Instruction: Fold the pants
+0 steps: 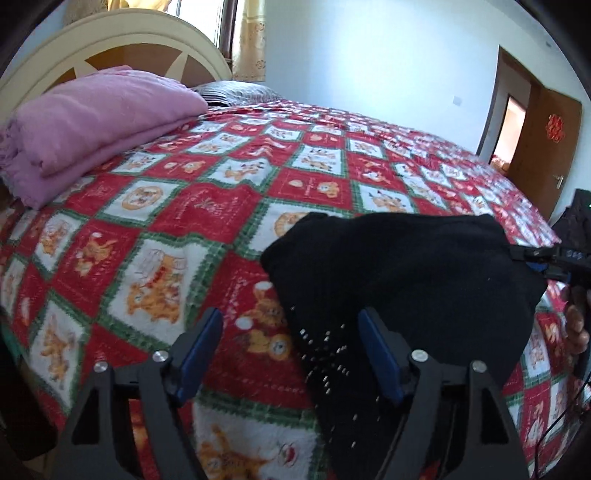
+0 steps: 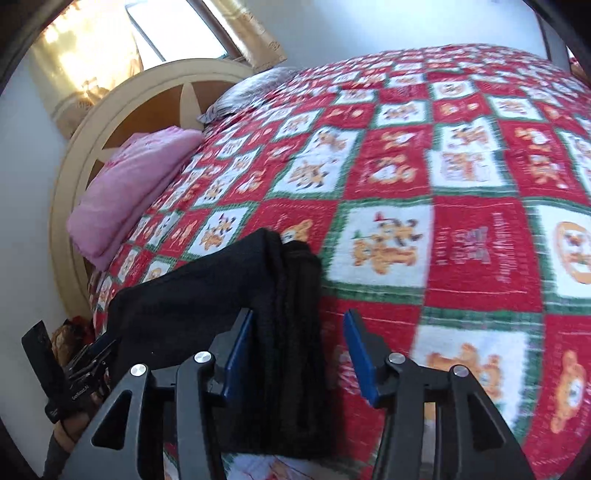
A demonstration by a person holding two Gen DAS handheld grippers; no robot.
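Observation:
The black pants (image 1: 399, 280) lie folded into a thick bundle on the red, white and green patterned bedspread (image 1: 207, 206) near the bed's front edge. My left gripper (image 1: 291, 332) is open just above the bundle's left edge, with nothing between its blue pads. My right gripper (image 2: 299, 332) is open over the same pants (image 2: 236, 302); the stacked folded edge lies between its fingers, not clamped. The right gripper also shows at the right edge of the left wrist view (image 1: 543, 258), and the left one at the lower left of the right wrist view (image 2: 88, 362).
A folded pink blanket (image 1: 92, 122) lies by the cream headboard (image 1: 122, 33), with a grey pillow (image 1: 236, 90) behind it. A brown door (image 1: 543, 147) stands open at the far right. The bedspread (image 2: 443, 184) stretches wide beyond the pants.

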